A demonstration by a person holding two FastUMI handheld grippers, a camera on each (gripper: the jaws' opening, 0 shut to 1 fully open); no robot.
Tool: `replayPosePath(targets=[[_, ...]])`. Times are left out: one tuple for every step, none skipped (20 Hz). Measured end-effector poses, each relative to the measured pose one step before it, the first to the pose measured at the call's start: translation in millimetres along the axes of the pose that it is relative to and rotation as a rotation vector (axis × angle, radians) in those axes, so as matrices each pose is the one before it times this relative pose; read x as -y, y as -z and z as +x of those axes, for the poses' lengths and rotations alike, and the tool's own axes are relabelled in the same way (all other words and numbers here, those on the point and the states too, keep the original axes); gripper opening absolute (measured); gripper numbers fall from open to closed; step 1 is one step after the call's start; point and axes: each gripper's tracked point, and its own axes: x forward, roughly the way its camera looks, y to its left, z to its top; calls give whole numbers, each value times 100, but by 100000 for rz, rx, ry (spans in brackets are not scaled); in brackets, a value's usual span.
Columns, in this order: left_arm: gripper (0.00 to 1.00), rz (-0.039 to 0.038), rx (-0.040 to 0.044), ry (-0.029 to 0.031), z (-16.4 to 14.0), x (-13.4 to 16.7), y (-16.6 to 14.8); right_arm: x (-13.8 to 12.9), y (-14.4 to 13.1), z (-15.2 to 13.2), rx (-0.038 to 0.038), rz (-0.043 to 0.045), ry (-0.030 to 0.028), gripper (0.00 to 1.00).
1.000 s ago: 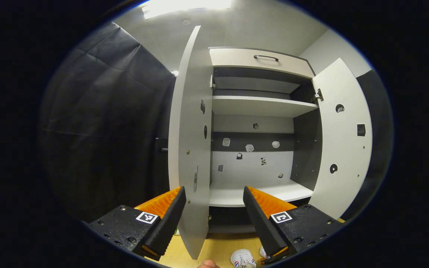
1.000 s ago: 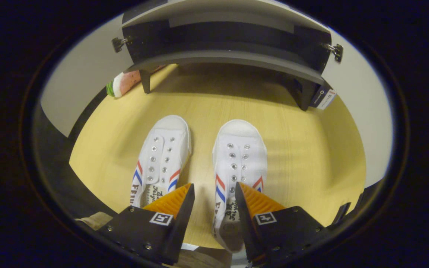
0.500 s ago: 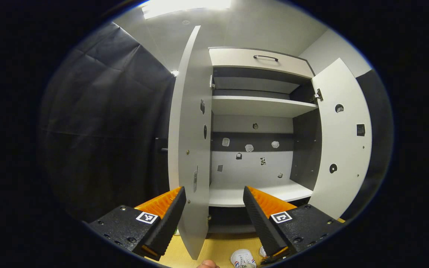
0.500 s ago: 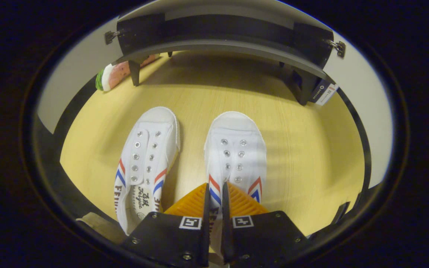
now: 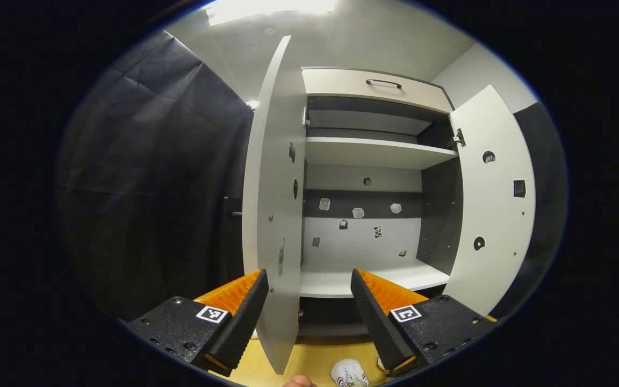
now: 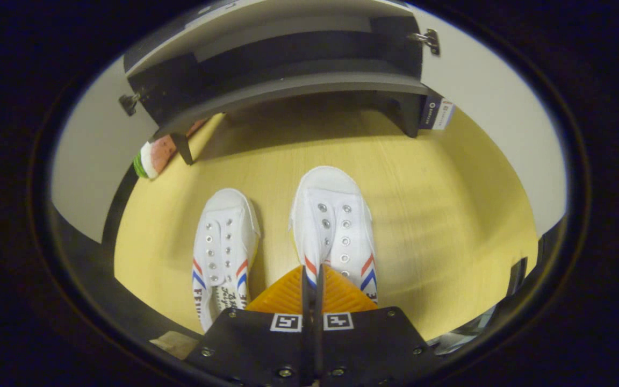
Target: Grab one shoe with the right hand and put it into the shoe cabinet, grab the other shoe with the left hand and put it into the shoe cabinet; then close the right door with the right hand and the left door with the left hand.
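Right-hand shoe (image 6: 333, 226), white canvas with red and blue side stripes, sits toe toward the shoe cabinet (image 6: 282, 80) on the yellow wood floor (image 6: 449, 215), with the right gripper (image 6: 312, 279) pinched nearly closed on the edge of its opening. Its mate, the left-hand shoe (image 6: 223, 247), lies just beside it, untouched on the floor. In the left gripper view the left gripper (image 5: 307, 293) hangs wide open and empty before the cabinet, whose left door (image 5: 274, 188) and right door (image 5: 495, 199) stand open on bare shelves (image 5: 374, 153).
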Motion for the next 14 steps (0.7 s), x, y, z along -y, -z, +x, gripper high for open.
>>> replayPosePath(targets=[[94, 316, -37, -36, -47, 32, 5, -216, -425, -965, 1159, 2876, -2075, 0], [94, 176, 15, 99, 10, -14, 1, -147, -574, -683, 1562, 1419, -1288, 0], [94, 243, -68, -33, -10, -26, 66, -91, -579, -981, 1954, -6, -491, 0], [94, 87, -15, -54, 49, -11, -31, -212, -940, -1105, 2331, -1005, -635, 0], [94, 5, 23, -78, 25, 52, 16, -332, -1139, -1211, 2743, -1107, -921, 1], [94, -15, -69, -70, 13, 20, 9, -528, -1322, -1245, 3158, -676, -1164, 1], [94, -32, -34, -73, 31, 28, 39, -621, -1701, -1549, 3802, -265, -1530, 1], [94, -27, 127, -57, 39, 2, -60, -609, -1626, -1105, 3263, -143, -1208, 1], [94, -33, -10, 59, -3, 34, 29, -664, -1733, -1159, 4128, -96, -1247, 0], [94, -64, -134, -28, 14, -1, 46, -719, -2083, -1059, 4179, 237, -1207, 0], [94, -86, 92, -61, 41, 17, 16, -790, -2293, -1112, 4815, -208, -1508, 0], [94, -54, -6, -163, 43, 18, -36, -744, -2281, -956, 5033, -645, -1182, 0], [94, -56, 66, -67, -11, -12, 52, -661, -2262, -673, 5115, -1159, -1012, 0], [94, -106, 123, -6, -12, -40, -69, -538, -2059, -359, 4734, -1557, -748, 0]])
